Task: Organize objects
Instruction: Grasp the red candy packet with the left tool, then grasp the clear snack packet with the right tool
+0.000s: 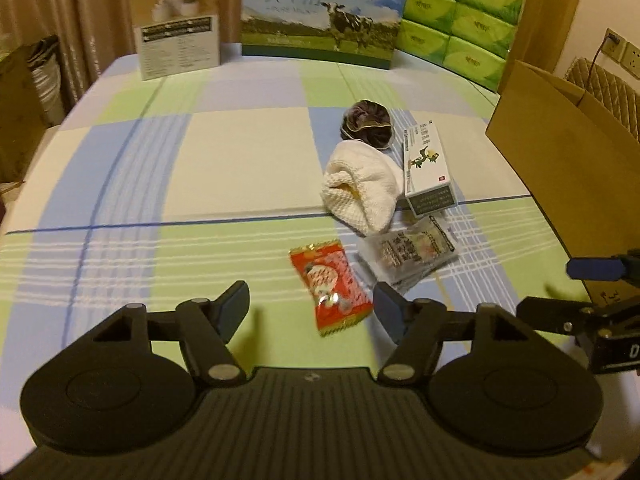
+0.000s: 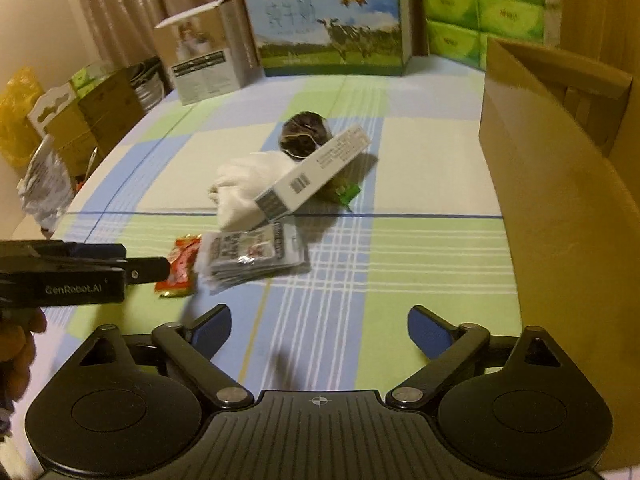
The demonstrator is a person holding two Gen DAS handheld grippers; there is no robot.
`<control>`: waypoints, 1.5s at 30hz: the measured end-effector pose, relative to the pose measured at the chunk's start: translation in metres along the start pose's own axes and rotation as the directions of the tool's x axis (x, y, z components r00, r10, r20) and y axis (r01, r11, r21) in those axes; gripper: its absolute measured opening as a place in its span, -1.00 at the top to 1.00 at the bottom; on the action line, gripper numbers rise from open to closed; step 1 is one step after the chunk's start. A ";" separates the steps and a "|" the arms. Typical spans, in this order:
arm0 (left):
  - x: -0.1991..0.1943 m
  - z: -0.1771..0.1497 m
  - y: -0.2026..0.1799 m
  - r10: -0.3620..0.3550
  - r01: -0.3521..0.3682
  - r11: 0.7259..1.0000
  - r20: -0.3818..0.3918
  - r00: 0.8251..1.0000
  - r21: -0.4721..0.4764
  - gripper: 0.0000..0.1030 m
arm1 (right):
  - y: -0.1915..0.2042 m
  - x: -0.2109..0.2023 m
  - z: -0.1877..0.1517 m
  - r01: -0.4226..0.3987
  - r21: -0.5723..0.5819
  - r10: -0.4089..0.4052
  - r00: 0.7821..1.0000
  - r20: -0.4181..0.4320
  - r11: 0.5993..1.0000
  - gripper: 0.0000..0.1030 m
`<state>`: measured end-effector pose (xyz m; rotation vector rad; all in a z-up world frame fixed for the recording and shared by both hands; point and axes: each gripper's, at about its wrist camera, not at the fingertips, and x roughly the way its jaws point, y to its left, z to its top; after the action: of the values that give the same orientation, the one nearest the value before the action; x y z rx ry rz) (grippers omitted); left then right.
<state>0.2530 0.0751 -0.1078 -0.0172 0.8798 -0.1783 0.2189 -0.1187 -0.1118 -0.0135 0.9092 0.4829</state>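
While both grippers point steeply down at the checked tablecloth point(image 1: 240, 168), neither holds anything. Left gripper point(image 1: 310, 312): jaws parted, nothing clamped; the red snack packet point(image 1: 330, 286) lies on the cloth between and just beyond the two fingertips, apart from both pads as far as can be seen. Right gripper point(image 2: 320, 330): jaws spread wider, over bare cloth, touching no object. The task's things form one cluster near the table's middle, toward its right edge: just beyond the red packet a clear sachet bundle point(image 1: 408, 254), then a white knitted cloth point(image 1: 360, 188), a white-and-green carton point(image 1: 426, 168) leaning on it, and a dark round bundle point(image 1: 368, 124) farthest back. An open cardboard box point(image 2: 560, 208) stands at the right edge. Along the far edge stand a milk carton case point(image 1: 324, 12), a tall printed box point(image 1: 178, 20) and green tissue packs point(image 1: 460, 12). A hand point(image 2: 16, 344) shows under the left gripper's body in the right wrist view.
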 end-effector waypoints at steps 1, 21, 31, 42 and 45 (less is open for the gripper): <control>0.006 0.002 0.000 -0.007 0.007 1.000 -0.006 1.000 0.000 -0.22 | -0.001 0.004 0.002 -0.007 0.010 0.007 1.000 -0.003 1.000 -0.67; 0.028 -0.002 -0.016 -0.212 0.223 0.963 -0.086 0.974 0.152 0.44 | -0.001 0.038 0.021 -0.036 0.118 0.039 0.999 -0.020 0.992 -0.32; 0.022 -0.012 -0.019 -0.062 0.069 0.988 -0.052 0.997 0.139 0.44 | 0.017 0.057 0.027 -0.032 0.110 0.032 0.999 0.004 0.993 -0.32; 0.025 -0.009 -0.010 -0.044 0.046 0.994 -0.026 0.999 0.100 0.32 | 0.031 0.051 0.009 0.075 -0.107 -0.081 0.995 -0.052 0.991 0.26; 0.025 -0.010 -0.012 -0.043 0.045 0.993 -0.022 0.999 0.112 0.31 | 0.028 0.046 0.002 0.075 -0.101 -0.079 0.996 -0.034 0.992 0.25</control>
<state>0.2591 0.0596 -0.1317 0.0704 0.8881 -0.2700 0.2332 -0.0752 -0.1406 -0.1485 0.9180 0.4567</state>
